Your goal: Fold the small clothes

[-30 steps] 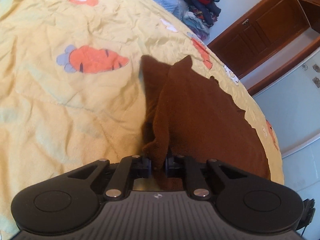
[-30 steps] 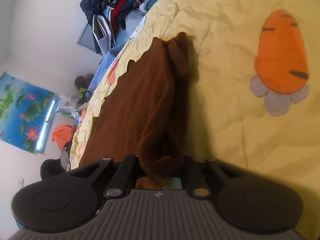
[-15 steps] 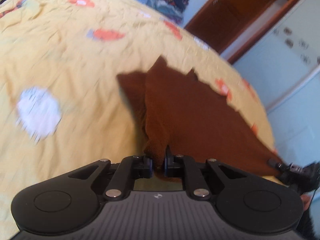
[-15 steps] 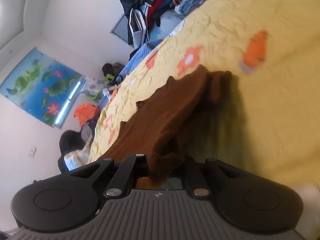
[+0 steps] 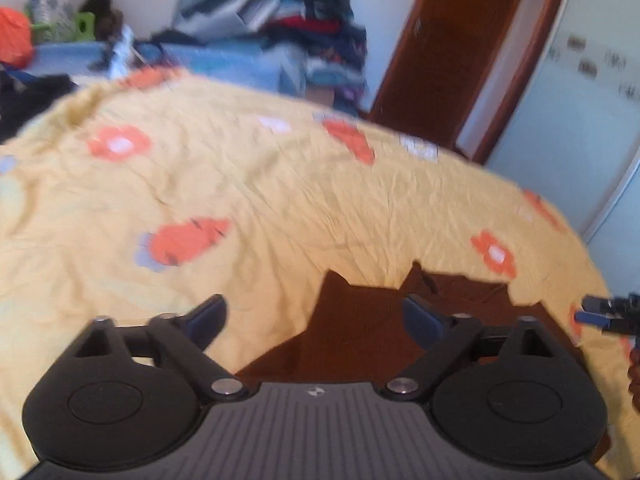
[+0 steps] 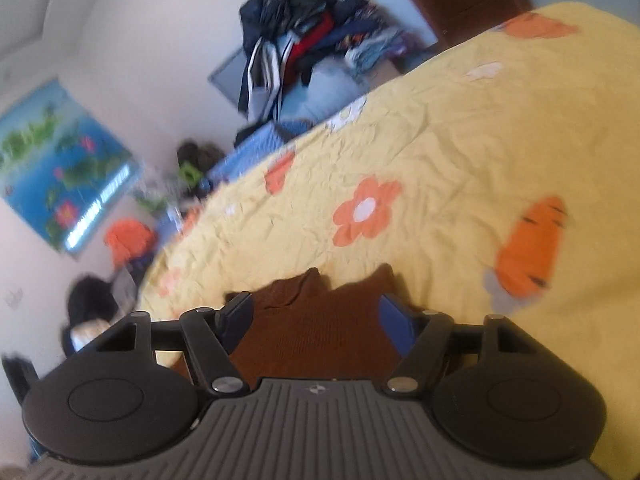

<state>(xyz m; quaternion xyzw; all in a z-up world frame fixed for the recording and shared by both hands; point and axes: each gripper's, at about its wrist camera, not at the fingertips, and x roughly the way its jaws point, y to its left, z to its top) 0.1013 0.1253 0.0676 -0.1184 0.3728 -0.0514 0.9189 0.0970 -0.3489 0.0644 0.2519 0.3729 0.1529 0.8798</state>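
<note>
A brown knit garment [image 5: 360,332] lies flat on the yellow bedspread [image 5: 280,184], just below and ahead of both grippers. My left gripper [image 5: 316,318] hangs above its near edge with jaws opening, and the pads stand clear of the cloth. In the right wrist view the same brown garment [image 6: 316,332] shows between the spread fingers of my right gripper [image 6: 316,312], whose jaws are opening too, with the cloth lying beneath them, not pinched. The tip of the right gripper [image 5: 608,314] shows at the right edge of the left wrist view.
The yellow bedspread [image 6: 460,128] carries orange flower and carrot prints. A heap of clothes [image 5: 304,28] sits past the far edge of the bed. A brown wooden door [image 5: 452,48] stands at the back right. A person [image 6: 86,320] sits low at the left beyond the bed.
Both grippers were shut on the brown garment's edge and held it lifted; now both have let go and risen. The garment has dropped flat onto the bedspread.
</note>
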